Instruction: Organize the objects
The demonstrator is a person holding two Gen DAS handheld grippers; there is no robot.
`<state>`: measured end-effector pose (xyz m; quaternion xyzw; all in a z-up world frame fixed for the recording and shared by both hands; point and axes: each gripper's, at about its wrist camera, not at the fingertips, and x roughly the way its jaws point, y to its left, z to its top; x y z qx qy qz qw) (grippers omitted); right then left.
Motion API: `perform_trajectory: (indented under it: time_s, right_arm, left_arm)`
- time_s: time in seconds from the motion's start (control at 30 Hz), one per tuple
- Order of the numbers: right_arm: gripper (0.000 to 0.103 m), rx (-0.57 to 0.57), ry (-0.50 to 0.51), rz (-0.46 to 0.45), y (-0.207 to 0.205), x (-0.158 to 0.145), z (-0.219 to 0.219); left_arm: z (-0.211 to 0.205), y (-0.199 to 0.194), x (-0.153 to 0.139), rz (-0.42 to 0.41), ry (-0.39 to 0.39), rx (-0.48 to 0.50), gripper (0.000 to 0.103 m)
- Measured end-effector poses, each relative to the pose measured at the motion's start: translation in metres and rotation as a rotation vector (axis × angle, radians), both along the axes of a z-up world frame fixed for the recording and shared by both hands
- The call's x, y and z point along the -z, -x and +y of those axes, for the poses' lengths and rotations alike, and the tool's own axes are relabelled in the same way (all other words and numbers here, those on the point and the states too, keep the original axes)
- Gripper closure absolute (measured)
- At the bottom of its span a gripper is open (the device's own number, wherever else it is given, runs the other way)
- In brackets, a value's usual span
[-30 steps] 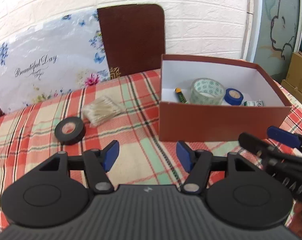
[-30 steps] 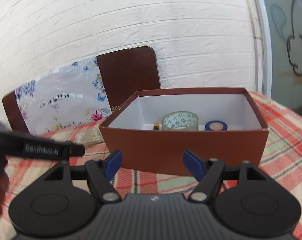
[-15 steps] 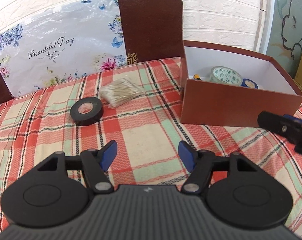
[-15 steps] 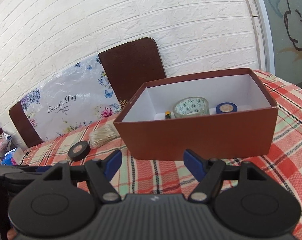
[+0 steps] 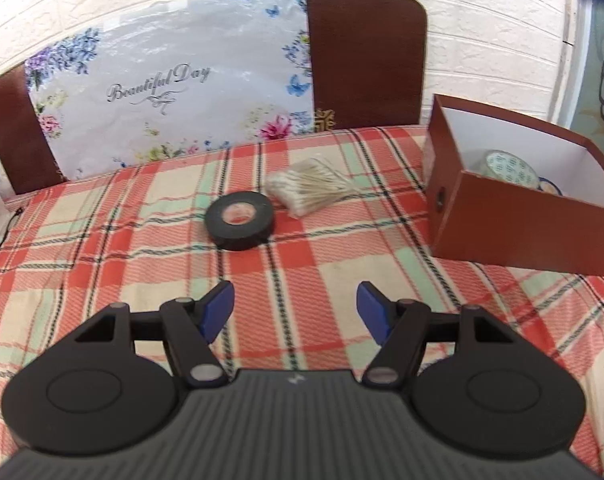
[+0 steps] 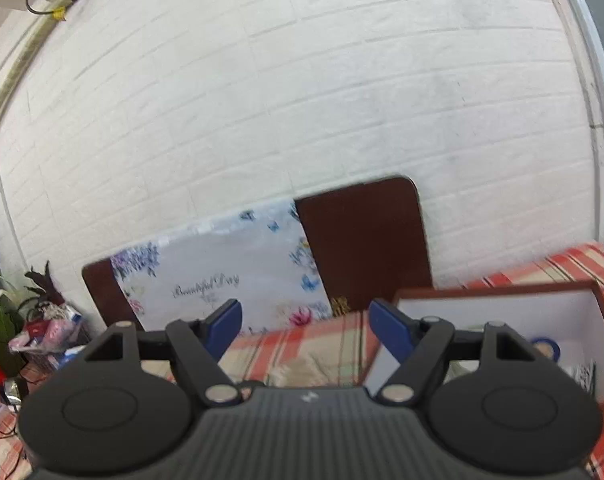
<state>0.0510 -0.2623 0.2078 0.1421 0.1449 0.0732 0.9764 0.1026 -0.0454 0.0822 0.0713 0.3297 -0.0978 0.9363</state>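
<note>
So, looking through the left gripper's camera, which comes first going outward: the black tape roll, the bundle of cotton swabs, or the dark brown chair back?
1. Black tape roll, just ahead on the cloth.
2. Bundle of cotton swabs, slightly beyond, to the right.
3. Dark brown chair back, behind the table, at the wall.

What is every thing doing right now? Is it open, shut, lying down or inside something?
Left gripper: open, holding nothing, above the tablecloth.
Right gripper: open, holding nothing, raised.
Black tape roll: lying flat on the tablecloth, outside the box.
Cotton swabs: bundled, lying beside the black tape roll.
Box: open, no lid on it.
Patterned tape roll: inside the box.
Blue tape roll: inside the box.
</note>
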Motion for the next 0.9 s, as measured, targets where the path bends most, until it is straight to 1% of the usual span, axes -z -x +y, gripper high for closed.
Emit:
perform_trajectory:
  time_s: [0.07,0.1,0.17,0.2,0.23,0.3,0.4,0.47,0.53,0.57,0.6,0.7,0.77,0.8,0.87,0.9]
  right_arm:
    - [0.030,-0.027,-0.013,-0.050,-0.008,-0.023,0.008]
    - [0.029,-0.033,-0.017,-0.067,-0.011,-0.030,0.012]
    - [0.028,-0.041,-0.026,-0.078,-0.019,-0.034,0.020]
    - [0.028,-0.044,-0.032,-0.070,-0.022,-0.030,0.024]
    - [0.028,-0.049,-0.040,-0.053,-0.027,-0.022,0.027]
    - [0.028,-0.066,-0.040,0.013,-0.038,0.003,0.034]
    - [0.028,-0.080,0.020,0.140,-0.058,0.052,0.051]
    - [0.028,-0.095,0.055,0.222,-0.072,0.083,0.062]
    - [0.029,-0.107,0.100,0.282,-0.085,0.109,0.074]
    - [0.029,-0.111,0.129,0.305,-0.090,0.121,0.081]
    - [0.029,-0.113,0.158,0.321,-0.096,0.131,0.086]
    - [0.029,-0.081,0.237,0.348,-0.120,0.153,0.098]
    - [0.028,-0.043,0.262,0.363,-0.141,0.164,0.100]
    - [0.028,-0.029,0.264,0.376,-0.156,0.169,0.100]
    - [0.023,-0.028,0.257,0.407,-0.182,0.182,0.100]
    - [0.019,-0.031,0.265,0.419,-0.194,0.189,0.102]
  left_arm:
    - [0.010,-0.005,-0.001,-0.015,-0.013,-0.027,0.033]
    - [0.016,-0.007,0.000,-0.019,-0.017,-0.044,0.033]
    - [0.030,-0.013,0.002,-0.015,-0.020,-0.076,0.032]
    - [0.039,-0.017,0.005,-0.012,-0.020,-0.092,0.032]
    - [0.047,-0.019,0.008,-0.011,-0.016,-0.107,0.032]
    - [0.067,-0.026,0.016,-0.006,-0.004,-0.139,0.031]
    - [0.096,-0.035,0.036,-0.006,0.011,-0.197,0.031]
    - [0.115,-0.040,0.054,0.012,0.056,-0.222,0.031]
    - [0.129,-0.041,0.071,0.025,0.108,-0.240,0.031]
    - [0.133,-0.040,0.081,0.019,0.122,-0.245,0.030]
    - [0.132,-0.032,0.085,-0.039,0.113,-0.238,0.028]
    - [0.124,-0.026,0.086,-0.097,0.087,-0.194,0.027]
    - [0.121,-0.026,0.088,-0.112,0.066,-0.182,0.027]
    - [0.122,-0.026,0.088,-0.116,0.070,-0.179,0.027]
    - [0.126,-0.028,0.089,-0.109,0.098,-0.182,0.027]
    - [0.129,-0.029,0.089,-0.107,0.114,-0.191,0.027]
